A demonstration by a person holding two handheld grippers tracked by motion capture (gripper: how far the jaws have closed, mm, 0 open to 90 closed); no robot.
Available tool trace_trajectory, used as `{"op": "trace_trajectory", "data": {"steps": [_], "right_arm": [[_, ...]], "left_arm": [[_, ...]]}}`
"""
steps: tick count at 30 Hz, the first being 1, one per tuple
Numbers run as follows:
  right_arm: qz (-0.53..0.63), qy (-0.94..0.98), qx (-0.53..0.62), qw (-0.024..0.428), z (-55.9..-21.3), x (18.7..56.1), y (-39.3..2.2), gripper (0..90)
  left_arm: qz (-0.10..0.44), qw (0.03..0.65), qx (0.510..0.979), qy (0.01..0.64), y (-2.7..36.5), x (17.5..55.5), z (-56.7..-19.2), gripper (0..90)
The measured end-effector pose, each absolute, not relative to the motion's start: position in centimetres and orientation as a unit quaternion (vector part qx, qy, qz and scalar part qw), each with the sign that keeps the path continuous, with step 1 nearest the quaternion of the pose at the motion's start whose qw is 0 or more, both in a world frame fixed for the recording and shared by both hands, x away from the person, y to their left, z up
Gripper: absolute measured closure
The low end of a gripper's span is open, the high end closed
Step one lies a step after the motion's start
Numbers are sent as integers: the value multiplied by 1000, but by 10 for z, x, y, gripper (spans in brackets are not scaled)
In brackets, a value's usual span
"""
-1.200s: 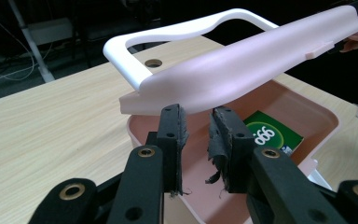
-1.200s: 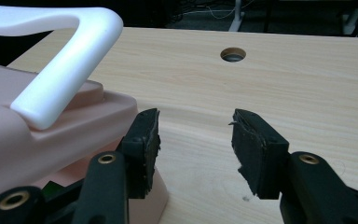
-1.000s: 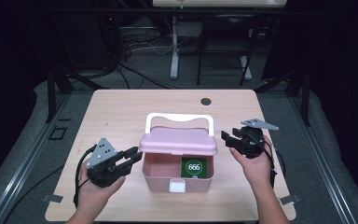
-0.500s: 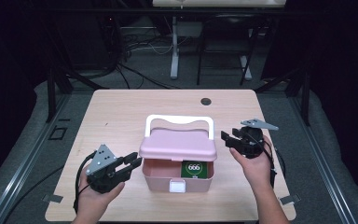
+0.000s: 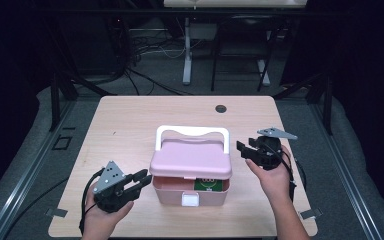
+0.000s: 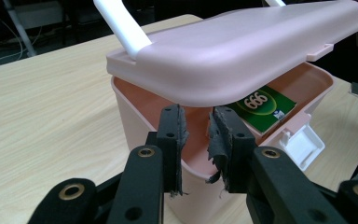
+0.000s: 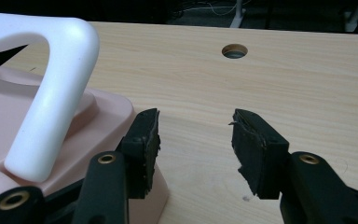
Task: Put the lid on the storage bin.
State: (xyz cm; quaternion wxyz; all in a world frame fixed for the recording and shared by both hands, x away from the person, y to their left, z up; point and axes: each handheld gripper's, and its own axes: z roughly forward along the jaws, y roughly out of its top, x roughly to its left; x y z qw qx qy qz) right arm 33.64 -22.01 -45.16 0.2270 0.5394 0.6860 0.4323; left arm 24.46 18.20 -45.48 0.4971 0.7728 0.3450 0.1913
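Pink box (image 5: 190,172) sits between nearly shut left tongs (image 5: 141,178) and open right tongs (image 5: 245,150).

Even light from above lit the table (image 5: 130,130) brightly while the room behind stayed nearly black, soft shadows lay under the pink box (image 5: 190,170), and the high view looked grainy and slightly soft.

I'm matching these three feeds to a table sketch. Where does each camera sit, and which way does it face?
High view: above the person's side, looking forward and down on the table; both hands and grippers show.
Left gripper view: rides the left gripper, facing the box; its nearly shut fingers show.
Right gripper view: rides the right gripper, facing across the table; its open fingers show.
All share the box.
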Motion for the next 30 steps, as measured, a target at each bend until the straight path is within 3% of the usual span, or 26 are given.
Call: {"op": "trace_trajectory", "data": {"steps": [30], "right_arm": [[437, 680, 542, 227, -453, 337, -222, 508]], "left_arm": [[168, 470, 789, 358, 184, 239, -482, 735]]}}
